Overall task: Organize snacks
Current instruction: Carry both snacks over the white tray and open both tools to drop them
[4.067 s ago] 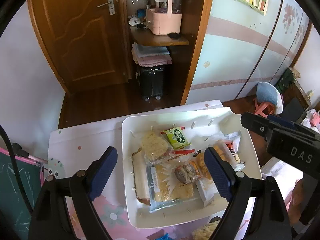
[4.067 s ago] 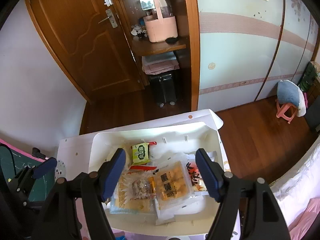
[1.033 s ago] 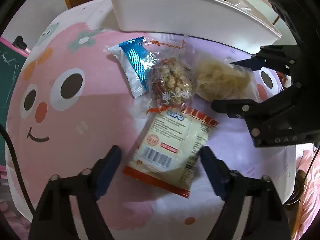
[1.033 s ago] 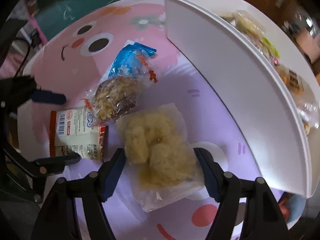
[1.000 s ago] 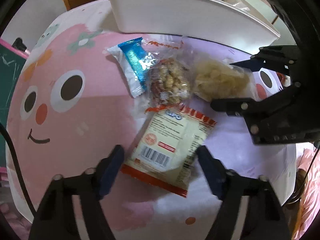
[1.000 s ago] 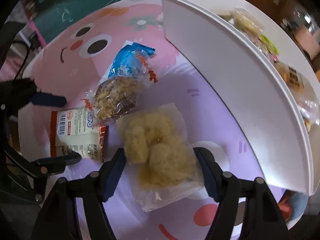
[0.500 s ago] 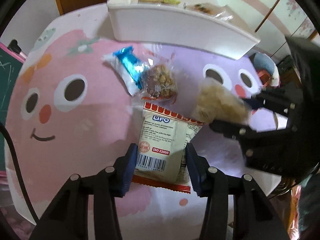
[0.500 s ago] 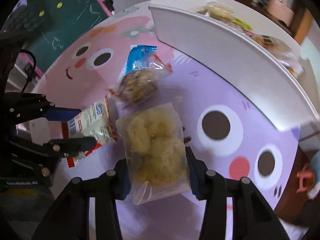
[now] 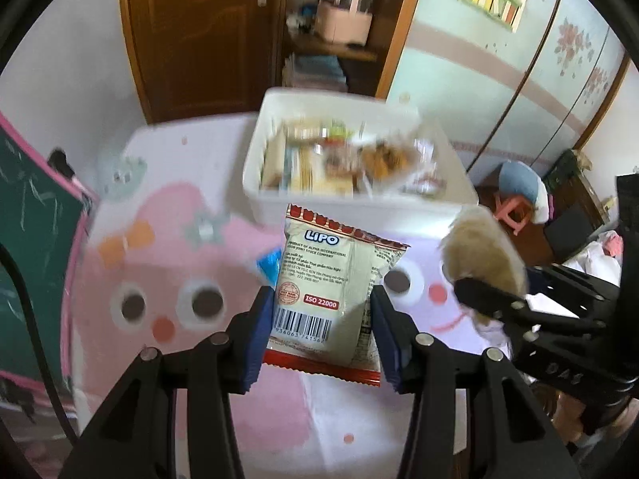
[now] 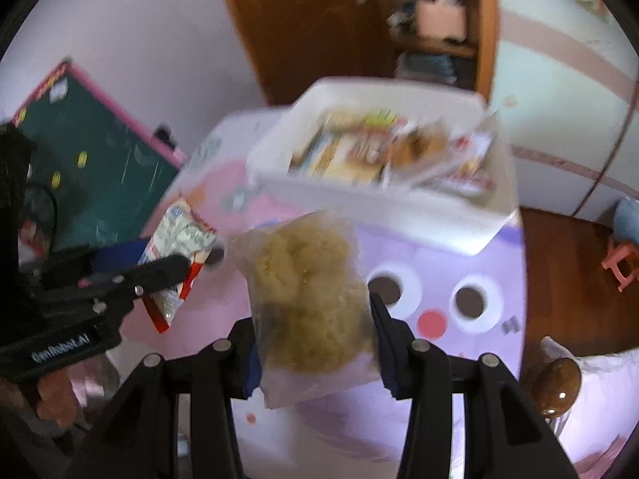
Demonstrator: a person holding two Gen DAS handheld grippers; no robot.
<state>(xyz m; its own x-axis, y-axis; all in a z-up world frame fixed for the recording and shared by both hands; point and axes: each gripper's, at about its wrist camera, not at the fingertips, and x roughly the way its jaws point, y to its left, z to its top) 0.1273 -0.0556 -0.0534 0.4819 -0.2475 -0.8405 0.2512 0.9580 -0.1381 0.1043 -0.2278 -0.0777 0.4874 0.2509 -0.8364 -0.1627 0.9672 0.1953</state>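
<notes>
My left gripper [image 9: 322, 325] is shut on a white and red LIPO snack packet [image 9: 329, 295] and holds it up above the table. My right gripper [image 10: 313, 329] is shut on a clear bag of pale yellow puffed snacks [image 10: 307, 291], also lifted. Each gripper shows in the other's view: the puffed bag at the right [image 9: 483, 257], the LIPO packet at the left [image 10: 179, 255]. The white bin [image 9: 359, 207] with several snack packs stands at the far side of the table, beyond both grippers. A blue wrapper [image 9: 269, 265] peeks out behind the LIPO packet.
The table carries a pink and purple cartoon-face cloth [image 9: 167, 299]. A green chalkboard [image 10: 92, 171] stands to the left. A wooden door and shelf [image 9: 207, 32] are behind the table. A pink stool [image 10: 623, 263] stands on the wooden floor at the right.
Both grippers closed on their packets and lifted them off the table. The views tilted up from the tabletop toward the bin and the room.
</notes>
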